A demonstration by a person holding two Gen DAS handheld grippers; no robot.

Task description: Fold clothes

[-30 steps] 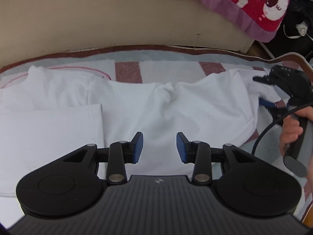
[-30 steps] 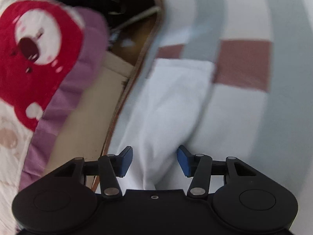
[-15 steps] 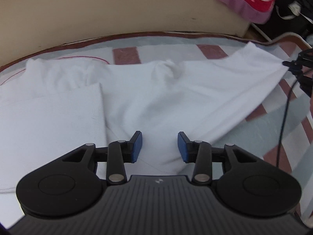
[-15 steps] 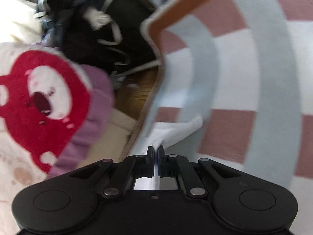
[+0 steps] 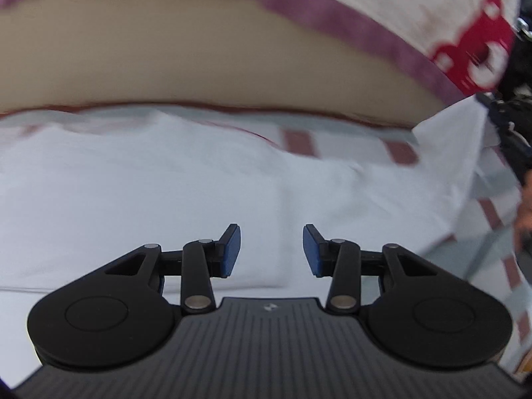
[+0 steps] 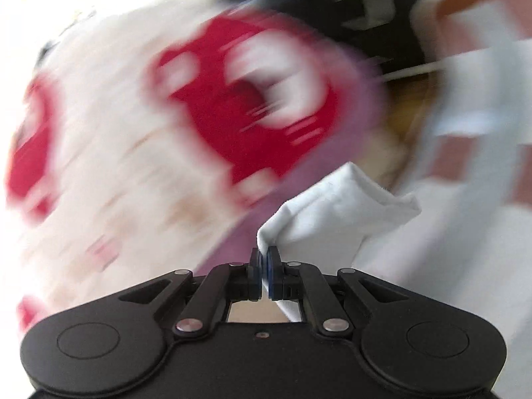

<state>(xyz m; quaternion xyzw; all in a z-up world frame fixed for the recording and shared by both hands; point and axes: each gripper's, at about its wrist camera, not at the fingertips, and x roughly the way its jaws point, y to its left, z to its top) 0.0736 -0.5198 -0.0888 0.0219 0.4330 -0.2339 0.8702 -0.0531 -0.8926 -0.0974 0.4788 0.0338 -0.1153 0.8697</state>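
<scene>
Gripping: right gripper (image 6: 265, 264) pinched tight on white shirt (image 5: 199, 193) corner, lifted.
Left gripper (image 5: 271, 251): jaws wide, empty, above shirt.
Tip: carry corner across evenly, taut.

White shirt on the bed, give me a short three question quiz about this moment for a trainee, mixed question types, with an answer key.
1. True or false: the right gripper is shut on a corner of the white shirt.
2. Multiple choice: the left gripper is A) shut on the shirt, B) open above the shirt, C) holding the red bear blanket.
3. Fill in: in the left wrist view, the shirt's lifted corner rises at the ___ side of the picture.

Key
1. True.
2. B.
3. Right.
</scene>
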